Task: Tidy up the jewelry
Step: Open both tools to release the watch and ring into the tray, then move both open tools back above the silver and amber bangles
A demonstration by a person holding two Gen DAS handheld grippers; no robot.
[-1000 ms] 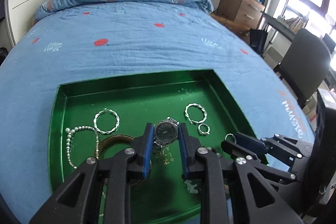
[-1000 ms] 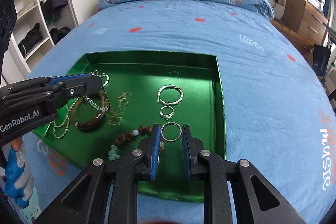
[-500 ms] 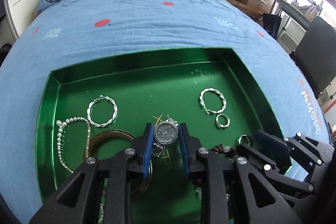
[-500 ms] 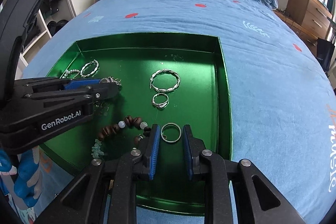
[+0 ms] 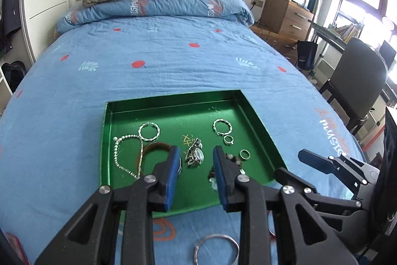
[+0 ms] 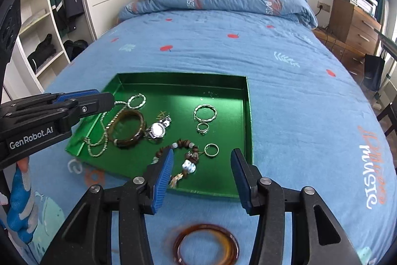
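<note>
A green tray [image 5: 173, 113] [image 6: 183, 91] lies on the blue bed. In it, a silver watch [image 5: 196, 155] [image 6: 157, 129] rests beside a brown bangle [image 6: 129, 128]. My left gripper [image 5: 195, 152] [image 6: 109, 102] hovers above the watch, its jaws opening with nothing pressed between the pads. A plain ring [image 6: 211, 149] [image 5: 245, 154] lies near a beaded bracelet [image 6: 183, 148]. My right gripper [image 6: 202, 154] [image 5: 292, 165] hangs above the tray's near edge, its jaws opening wide and empty.
Twisted silver hoops [image 5: 148, 131] [image 5: 222, 127], a small ring [image 5: 228, 139] and a bead chain [image 5: 124, 153] also lie in the tray. On the bedcover in front of the tray are a silver bangle [image 5: 215, 247] and thin amber bangles [image 6: 206, 245]. A chair [image 5: 357, 81] stands right.
The left gripper let go of the watch and the right let go of the ring. Both now lie in the tray. Both grippers opened, rose and drew back from the tray.
</note>
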